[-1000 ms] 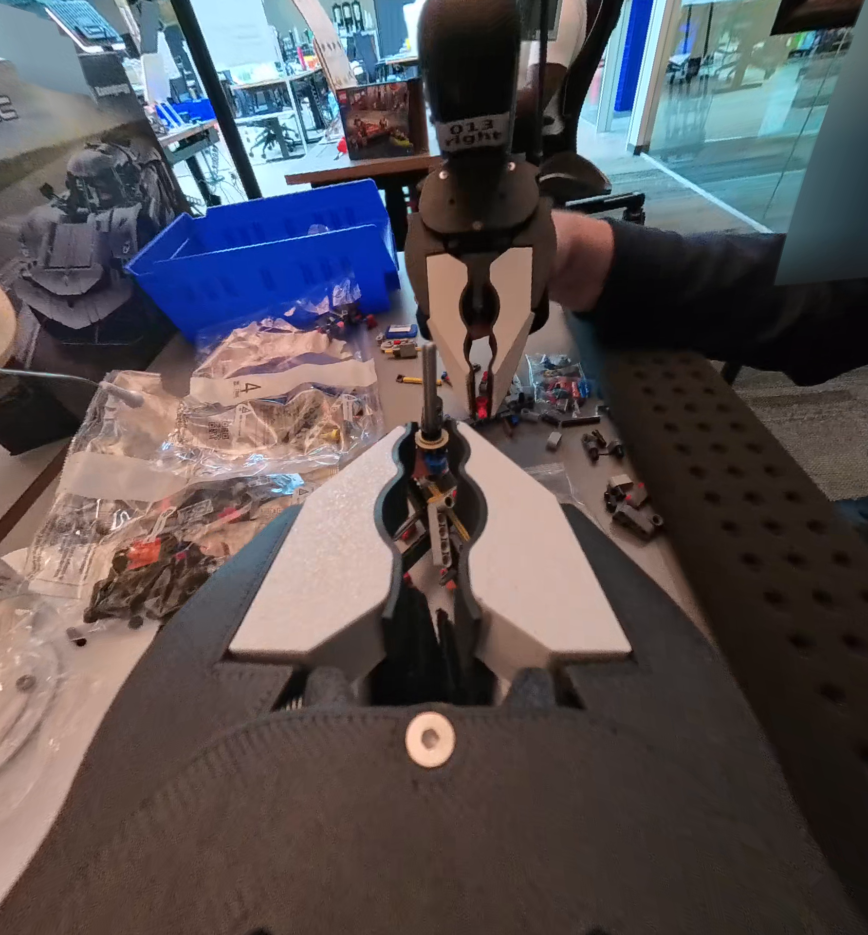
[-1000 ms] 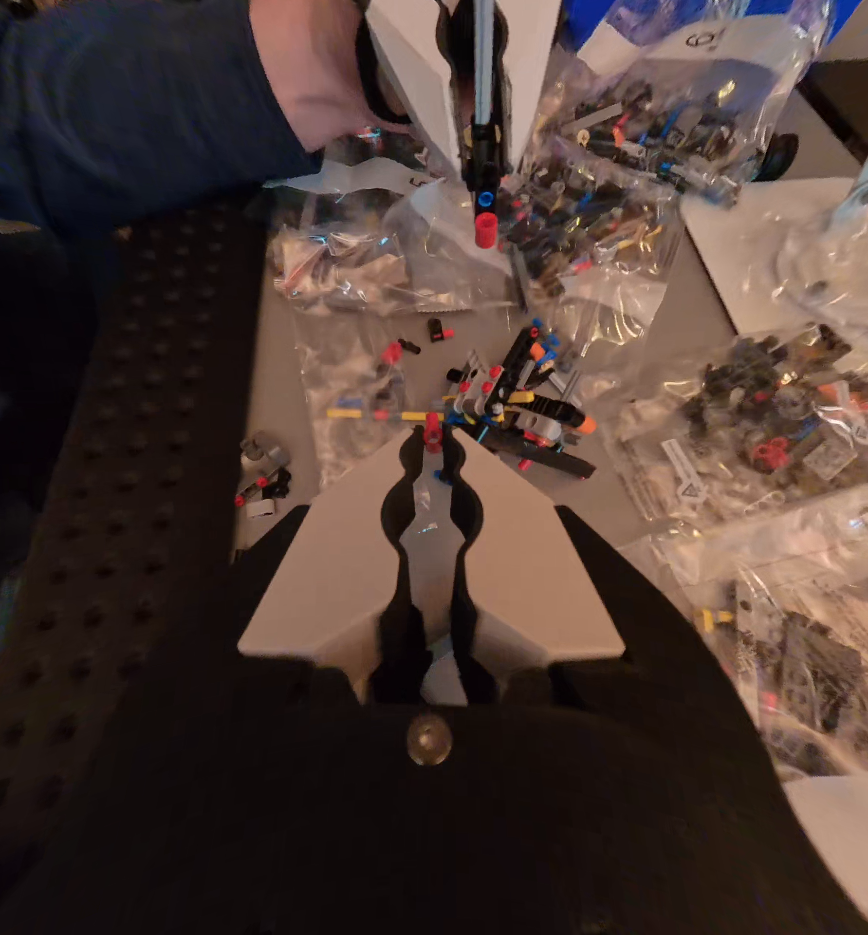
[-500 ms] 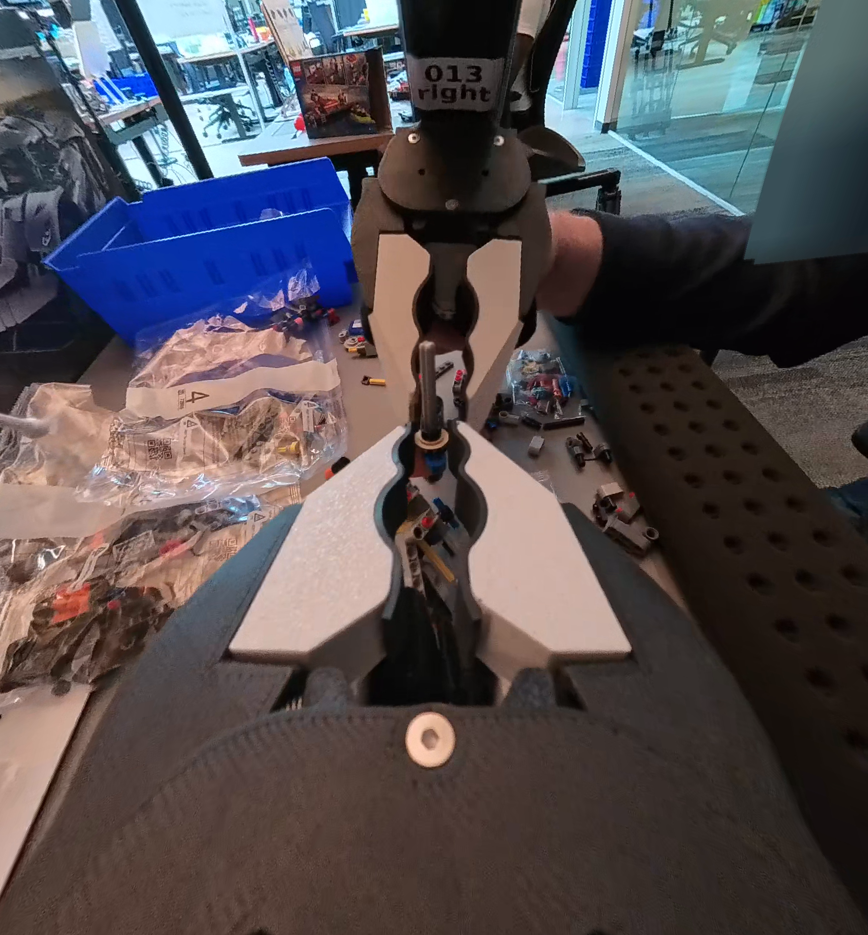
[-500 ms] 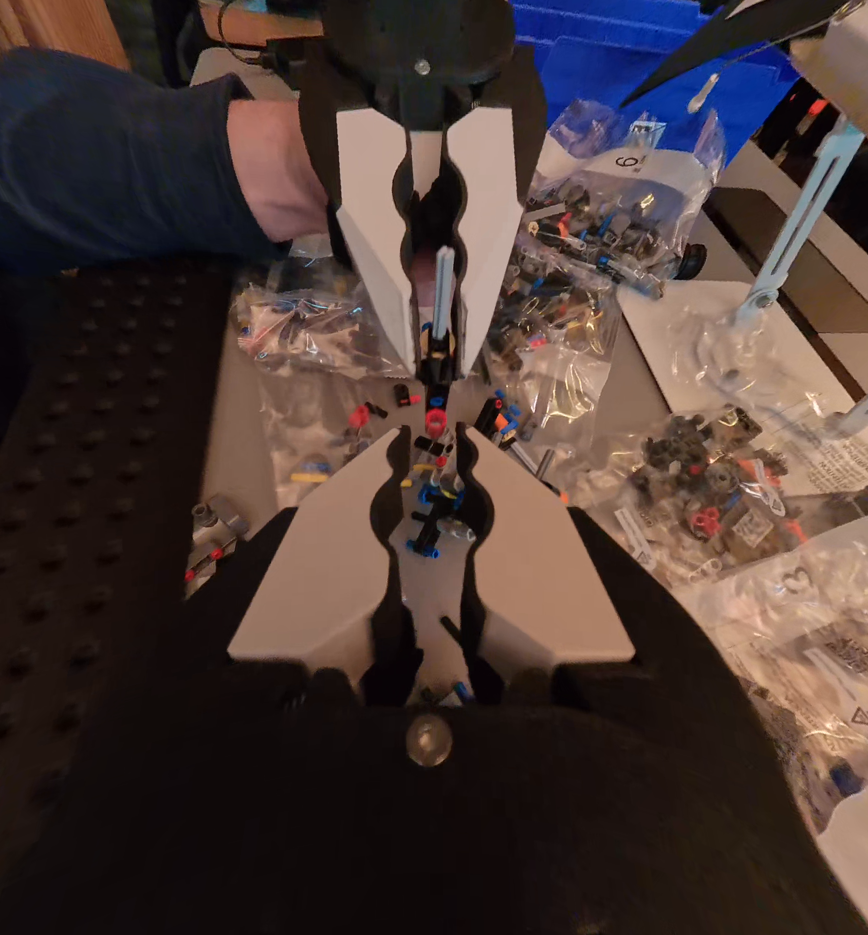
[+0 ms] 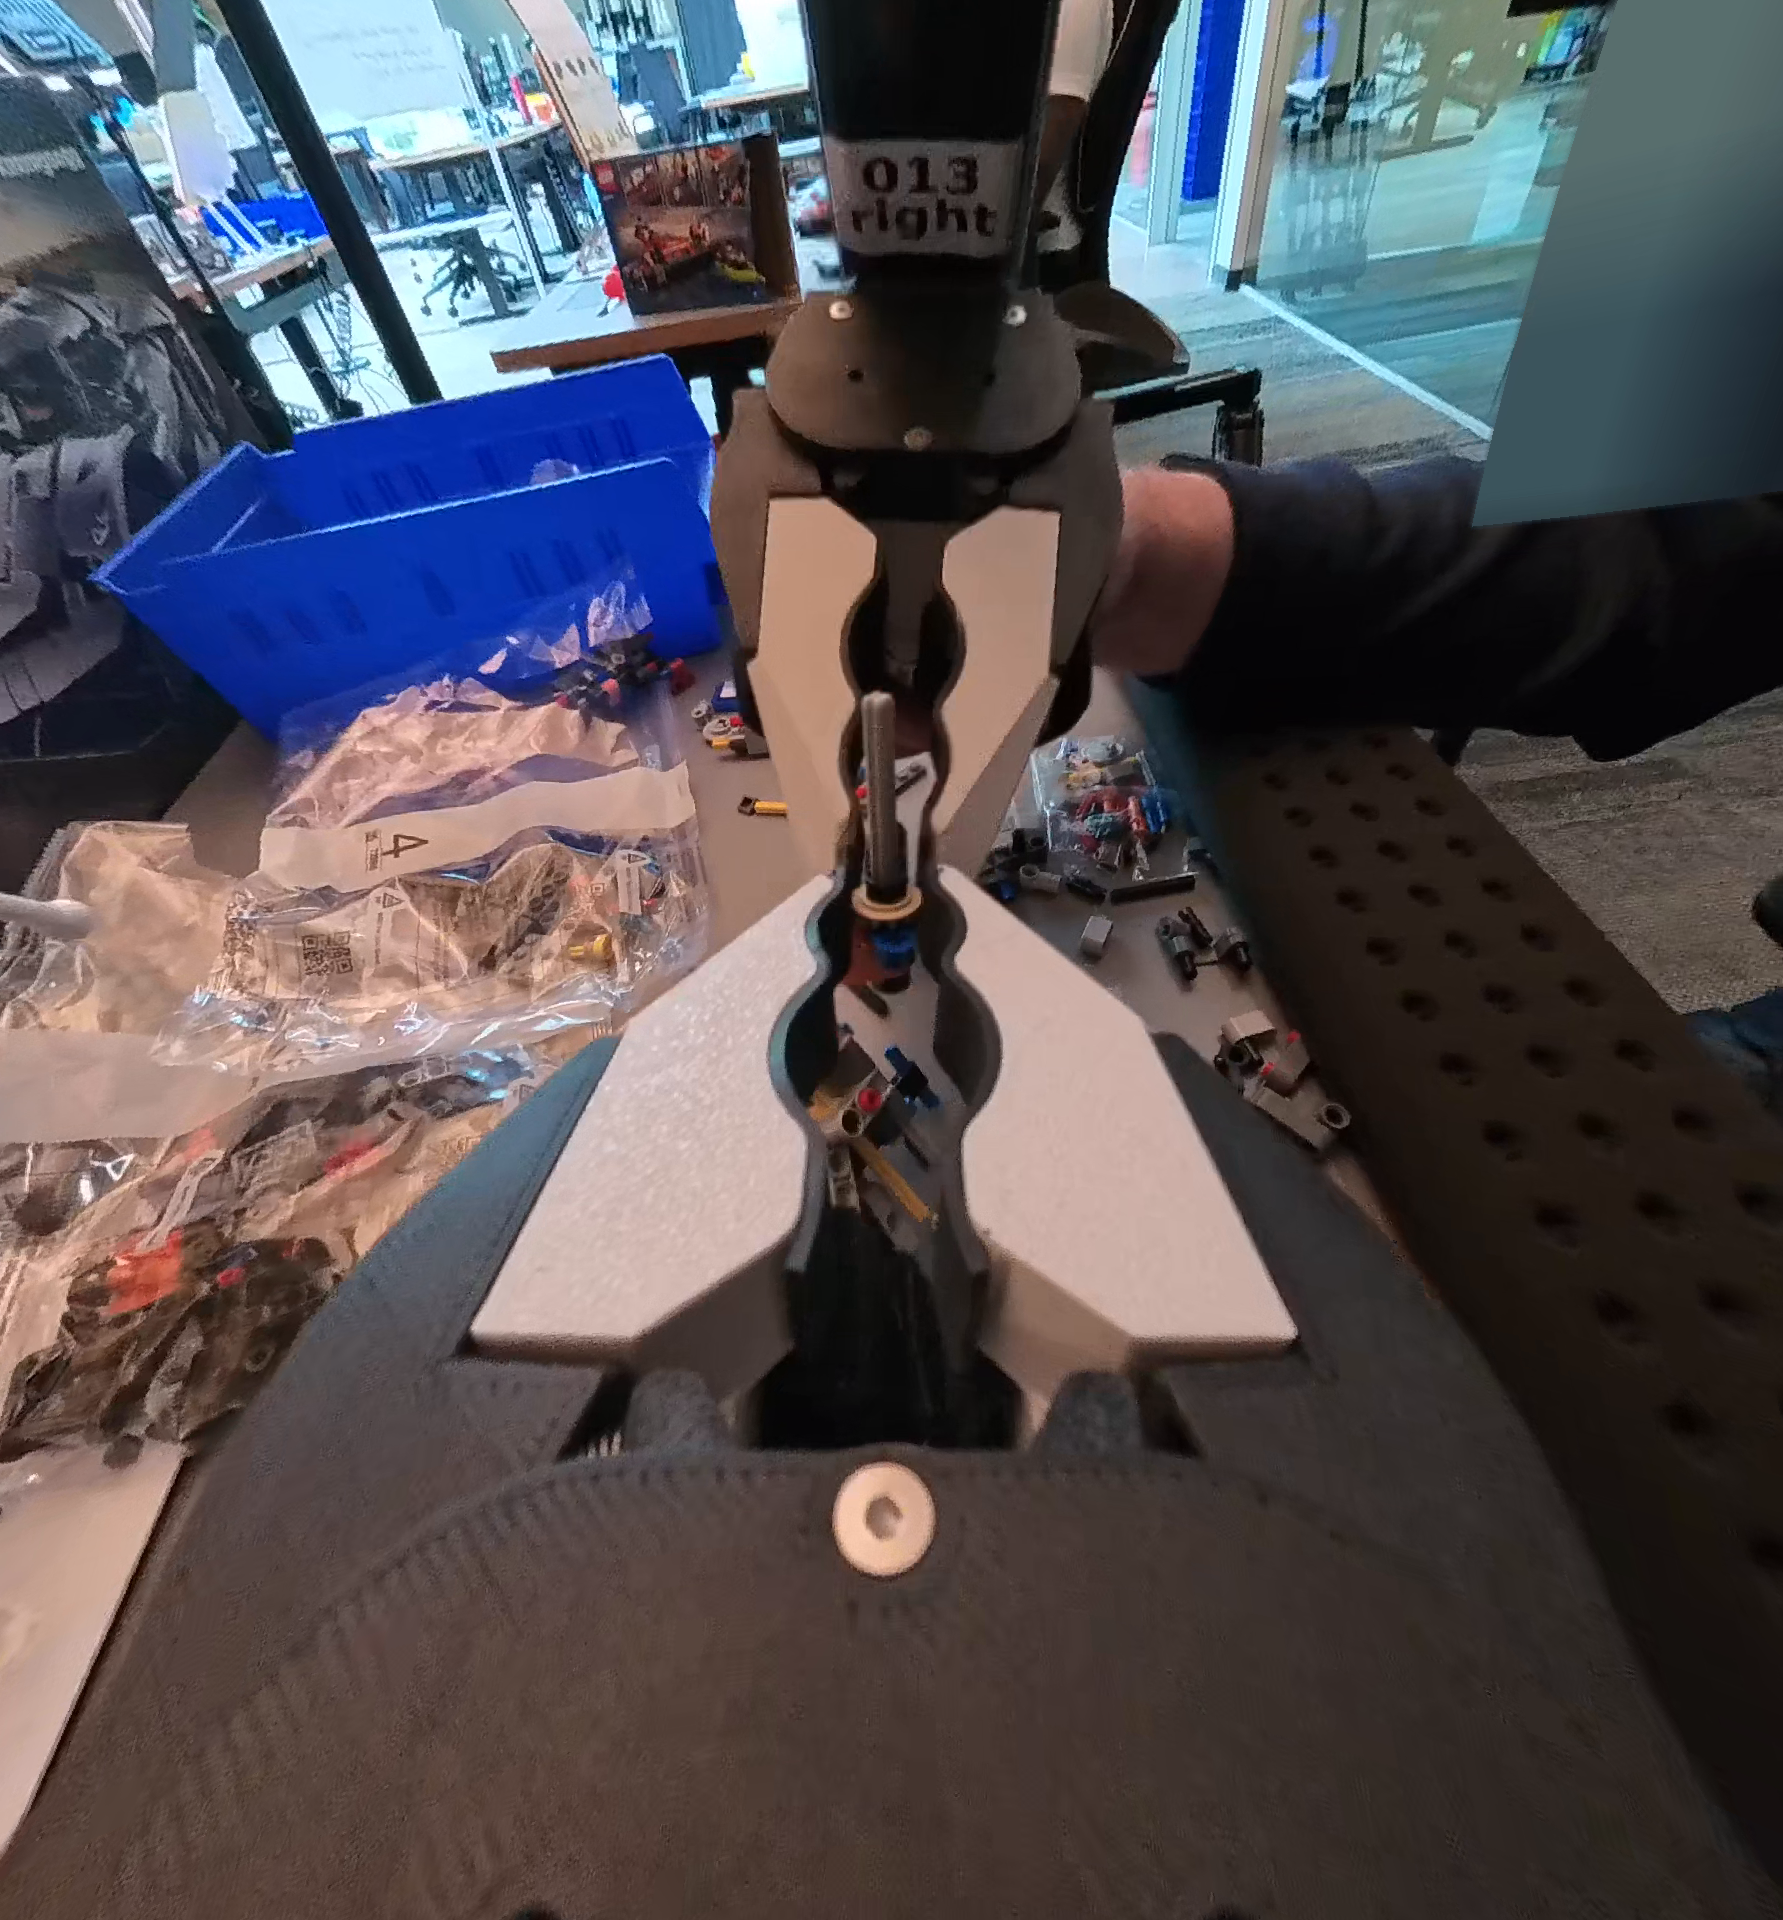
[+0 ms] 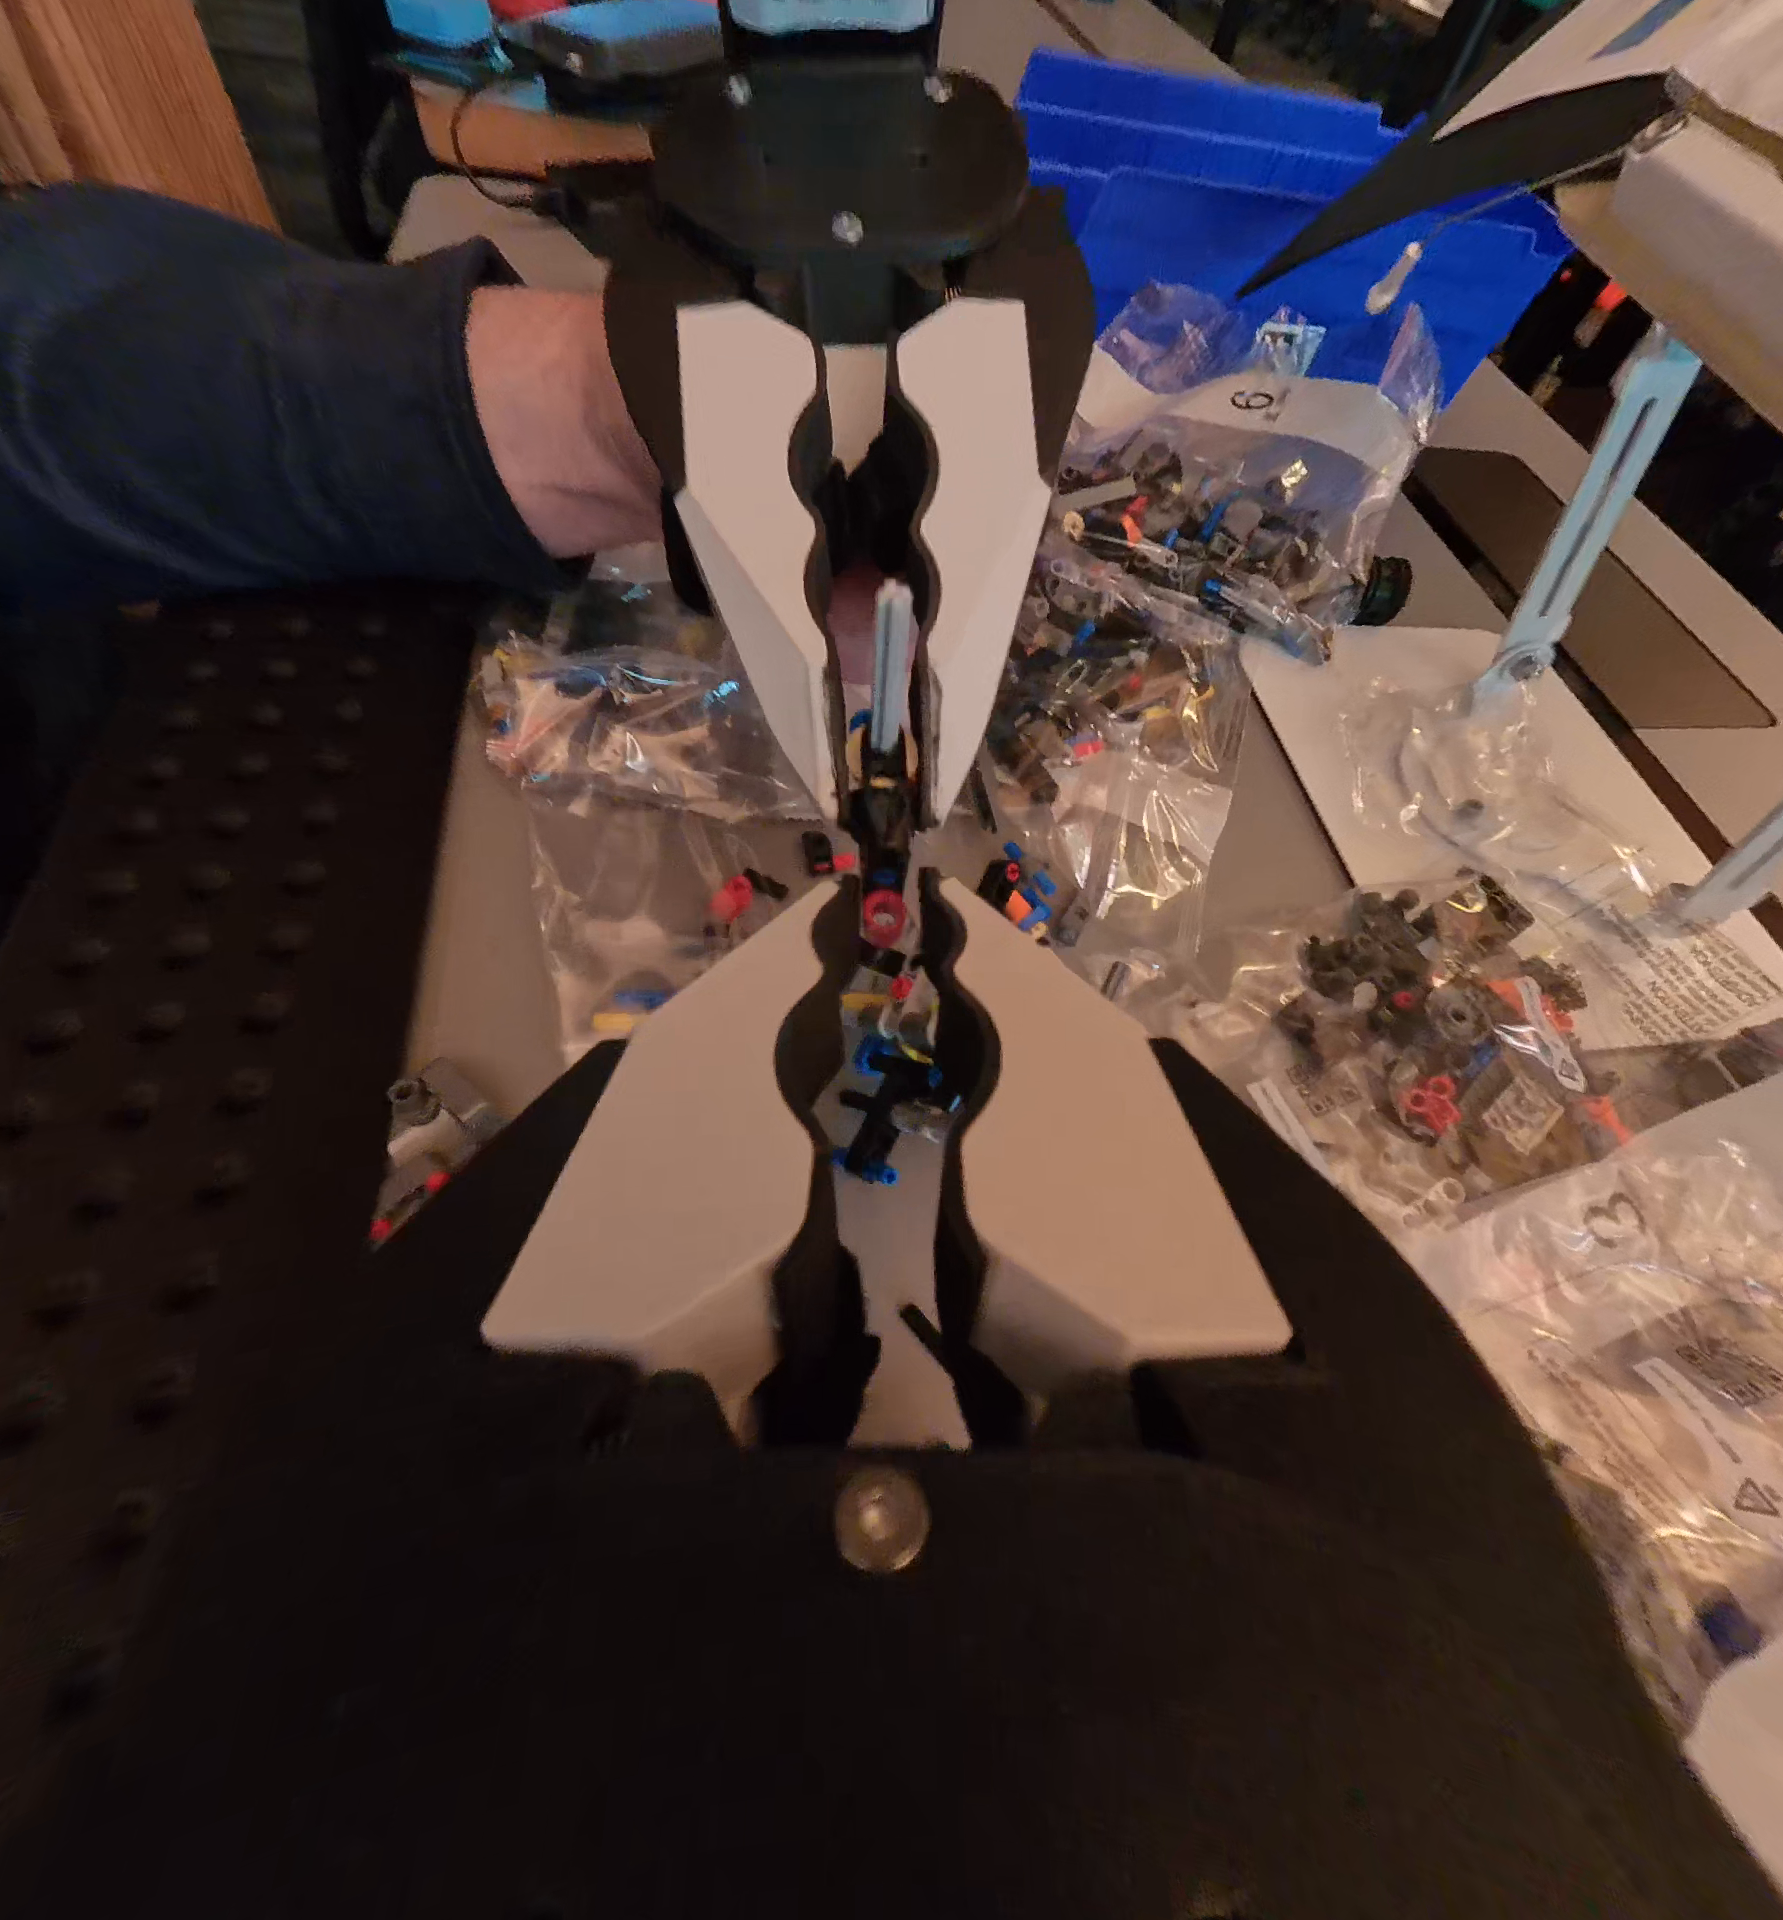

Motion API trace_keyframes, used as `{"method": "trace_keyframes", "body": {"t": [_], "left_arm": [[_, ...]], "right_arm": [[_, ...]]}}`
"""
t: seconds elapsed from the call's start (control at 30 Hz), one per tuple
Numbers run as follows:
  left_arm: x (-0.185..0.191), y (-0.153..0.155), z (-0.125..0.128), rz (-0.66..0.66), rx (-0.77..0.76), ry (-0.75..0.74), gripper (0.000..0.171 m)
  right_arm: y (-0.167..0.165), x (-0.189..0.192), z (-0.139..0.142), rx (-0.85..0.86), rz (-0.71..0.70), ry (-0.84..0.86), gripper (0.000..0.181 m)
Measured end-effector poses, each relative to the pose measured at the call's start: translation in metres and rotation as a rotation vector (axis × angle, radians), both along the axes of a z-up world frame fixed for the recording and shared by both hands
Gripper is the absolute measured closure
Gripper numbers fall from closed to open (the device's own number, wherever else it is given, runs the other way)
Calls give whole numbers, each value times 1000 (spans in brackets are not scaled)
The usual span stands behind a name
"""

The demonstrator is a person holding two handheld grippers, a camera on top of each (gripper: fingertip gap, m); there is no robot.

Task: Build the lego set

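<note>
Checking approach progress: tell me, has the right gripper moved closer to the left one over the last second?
Yes. In the left wrist view the right gripper has closed in, now nearly tip to tip with the left gripper, covering more of the blue bin behind.

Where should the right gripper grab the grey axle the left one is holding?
Probably the bare upper shaft of the grey axle, above the tan ring, closing across it from the far side; the left gripper already clamps the crowded lower end.
</note>
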State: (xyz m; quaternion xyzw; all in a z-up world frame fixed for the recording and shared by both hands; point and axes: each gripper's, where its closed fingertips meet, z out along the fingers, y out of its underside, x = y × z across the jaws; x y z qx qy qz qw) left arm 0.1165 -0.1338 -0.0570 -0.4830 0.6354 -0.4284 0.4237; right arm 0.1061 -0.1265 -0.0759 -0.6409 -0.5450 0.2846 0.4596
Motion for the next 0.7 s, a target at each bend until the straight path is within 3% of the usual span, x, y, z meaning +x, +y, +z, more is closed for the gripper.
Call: {"method": "trace_keyframes", "body": {"t": [0.17, 0.4, 0.7], "left_arm": [[0, 0, 2, 1, 4, -8, 160], [-4, -3, 0, 8, 140, 43, 161], [-6, -11, -2, -20, 162, 80, 160]], "right_arm": [[-1, 2, 3, 70, -9, -38, 177], [-7, 2, 4, 55, 19, -45, 177], [-17, 5, 7, 27, 68, -25, 177]]}}
